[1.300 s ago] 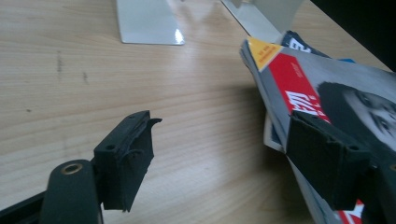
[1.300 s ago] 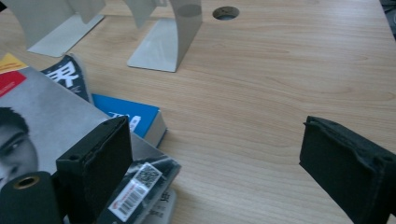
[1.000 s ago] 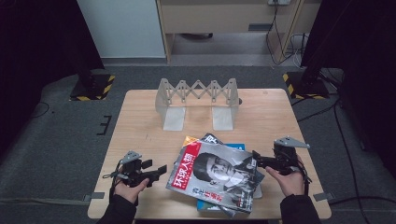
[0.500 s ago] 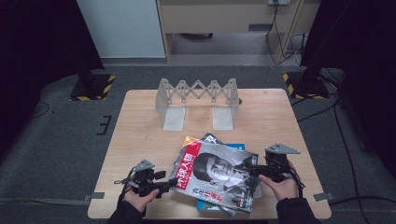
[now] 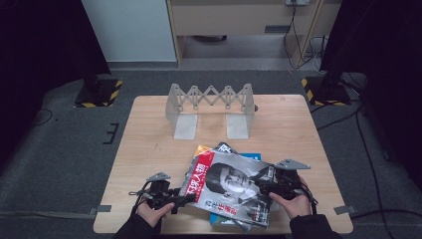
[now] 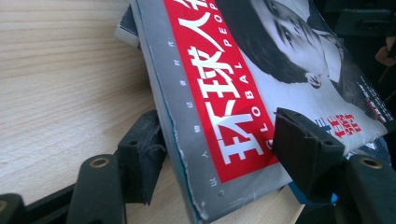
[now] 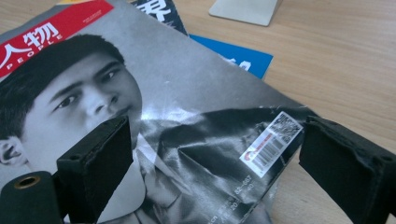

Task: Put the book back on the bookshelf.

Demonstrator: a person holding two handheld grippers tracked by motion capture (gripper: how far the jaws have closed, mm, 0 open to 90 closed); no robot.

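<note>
The limp, glossy magazine (image 5: 229,186) near the surface's front edge is best taken by its stiffer spine; left gripper (image 6: 219,154) has been closing around it, right gripper (image 7: 210,163) is held apart.

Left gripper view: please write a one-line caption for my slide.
Open left gripper, its jaws having just been closing, straddles the spine edge of the top magazine on the wooden table.
</note>
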